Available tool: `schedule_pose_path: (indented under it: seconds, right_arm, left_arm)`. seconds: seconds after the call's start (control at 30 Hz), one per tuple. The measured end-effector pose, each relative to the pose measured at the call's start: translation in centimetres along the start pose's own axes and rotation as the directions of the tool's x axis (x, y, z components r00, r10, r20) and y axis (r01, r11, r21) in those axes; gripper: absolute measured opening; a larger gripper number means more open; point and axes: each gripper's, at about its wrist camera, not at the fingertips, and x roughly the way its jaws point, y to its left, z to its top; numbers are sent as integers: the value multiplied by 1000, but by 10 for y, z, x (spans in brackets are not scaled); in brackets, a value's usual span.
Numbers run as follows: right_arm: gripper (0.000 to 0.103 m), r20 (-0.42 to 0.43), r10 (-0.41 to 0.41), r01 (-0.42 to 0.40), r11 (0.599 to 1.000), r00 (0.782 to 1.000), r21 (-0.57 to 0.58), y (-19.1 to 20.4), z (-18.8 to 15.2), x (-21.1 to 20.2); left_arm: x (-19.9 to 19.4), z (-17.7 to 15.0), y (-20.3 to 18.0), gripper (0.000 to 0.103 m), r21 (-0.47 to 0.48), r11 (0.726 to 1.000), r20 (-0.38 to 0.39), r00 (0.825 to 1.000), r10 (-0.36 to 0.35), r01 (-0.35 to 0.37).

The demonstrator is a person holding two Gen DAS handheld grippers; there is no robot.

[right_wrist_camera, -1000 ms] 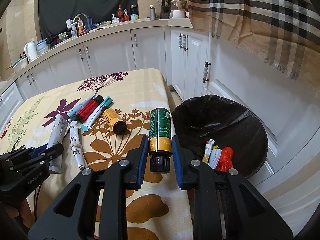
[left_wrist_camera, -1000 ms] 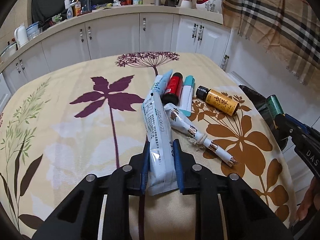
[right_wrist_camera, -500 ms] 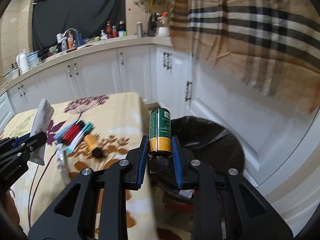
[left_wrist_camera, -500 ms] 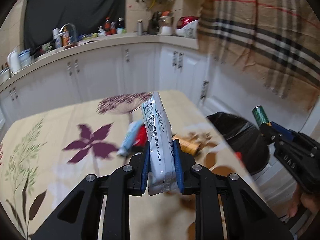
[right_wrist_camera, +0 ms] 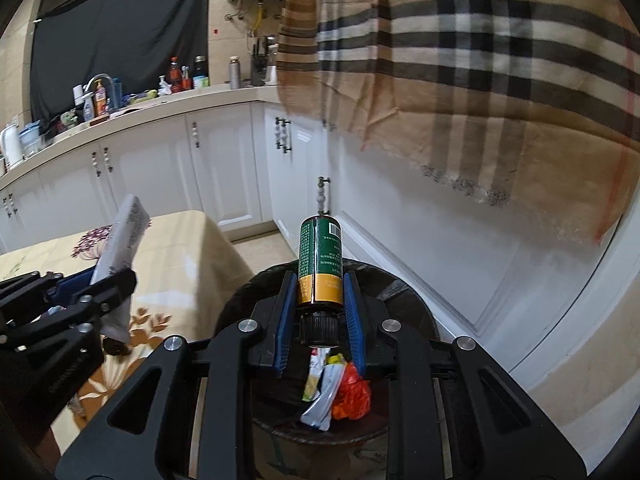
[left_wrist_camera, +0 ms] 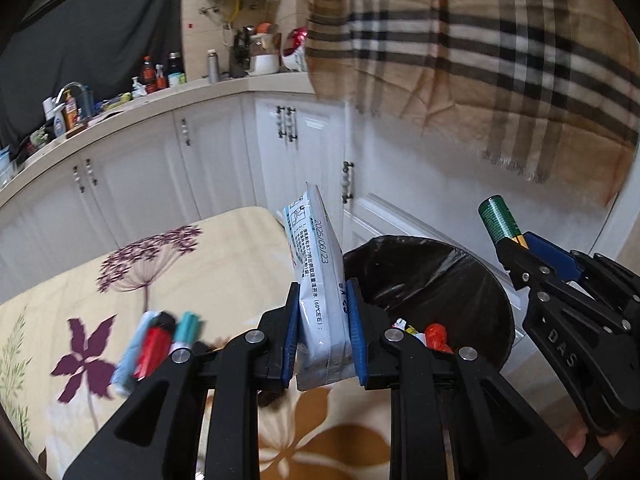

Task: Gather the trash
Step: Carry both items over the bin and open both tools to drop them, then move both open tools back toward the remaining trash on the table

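My left gripper is shut on a white-blue sachet and holds it upright above the table's right edge, beside the black-lined trash bin. My right gripper is shut on a green and gold bottle, cap toward me, directly above the bin. The bin holds wrappers and a red scrap. The bottle also shows in the left wrist view, and the sachet in the right wrist view.
Red, blue and teal tubes lie blurred on the floral tablecloth. White cabinets stand behind, and a plaid cloth hangs over the wall above the bin. A cluttered counter runs along the back.
Both grippers have risen from the table and swung right with their loads. The right one now hangs over the bin; the left one has reached the table's edge next to it.
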Motion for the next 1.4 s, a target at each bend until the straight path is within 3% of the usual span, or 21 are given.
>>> schedule_pose_path:
  seconds: [0.33, 0.4, 0.47, 0.73, 1.13, 1.4]
  right_arm:
    - [26, -24, -52, 54, 997, 998, 47, -27, -5, 31]
    - [31, -38, -66, 68, 996, 997, 50, -31, -6, 40]
    - [39, -40, -76, 78, 995, 996, 58, -33, -8, 42]
    - [45, -49, -73, 76, 996, 996, 48, -30, -13, 37]
    - [46, -60, 26, -25, 1000, 998, 18, 12, -19, 7]
    - [46, -75, 134, -137, 990, 988, -36, 60, -26, -14]
  left_arm:
    - [39, 14, -31, 24, 37, 999, -25, 1000, -3, 4]
    - [45, 16, -34, 29, 36, 999, -40, 999, -4, 5]
    - [50, 17, -35, 46, 28, 1000, -50, 999, -5, 7]
    - [44, 14, -28, 56, 22, 1000, -64, 998, 17, -16]
    - [-6, -14, 20, 59, -35, 997, -67, 995, 72, -74]
    - [-43, -46, 72, 60, -101, 980, -85, 983, 161, -169]
